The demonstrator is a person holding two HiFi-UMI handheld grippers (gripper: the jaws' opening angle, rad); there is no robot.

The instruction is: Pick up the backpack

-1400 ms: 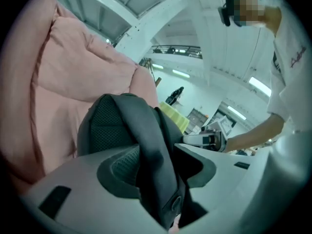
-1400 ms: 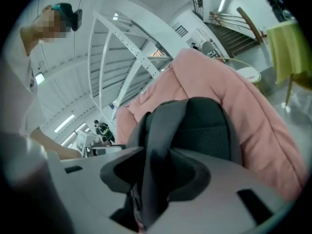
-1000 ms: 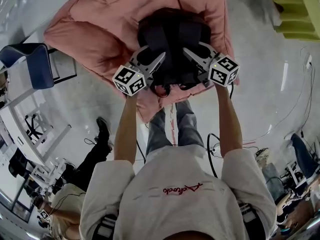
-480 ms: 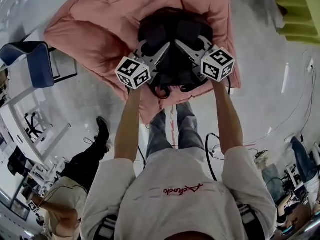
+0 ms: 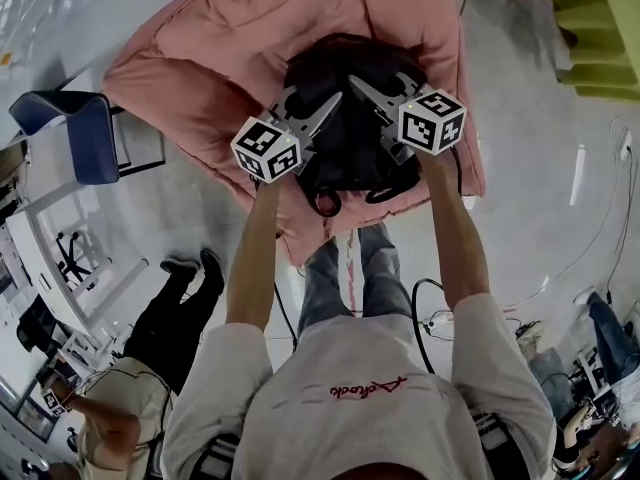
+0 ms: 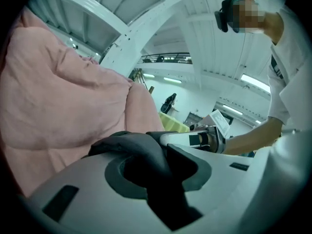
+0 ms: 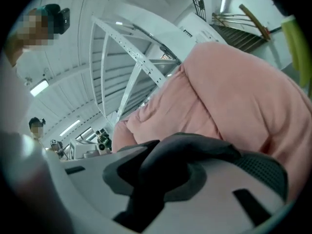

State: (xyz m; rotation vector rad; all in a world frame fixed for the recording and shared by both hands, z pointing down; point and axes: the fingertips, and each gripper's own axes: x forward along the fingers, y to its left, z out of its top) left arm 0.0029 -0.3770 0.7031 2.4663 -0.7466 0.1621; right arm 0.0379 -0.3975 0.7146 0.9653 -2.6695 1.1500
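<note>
A black backpack lies on a big pink cushion in the head view. My left gripper reaches onto the backpack's left side, my right gripper onto its right side, their tips close together. In the left gripper view the jaws of the left gripper are closing, with a fold of black backpack fabric pressed between them. The right gripper is closing too, with a thick black strap-like fold pinched between its jaws.
The pink cushion rises behind the backpack. A blue chair stands at the left, green steps at the upper right. Another person sits at the lower left. Cables trail on the floor by my feet.
Both grippers have drawn in toward each other over the backpack. Their jaws have narrowed onto its black fabric.
</note>
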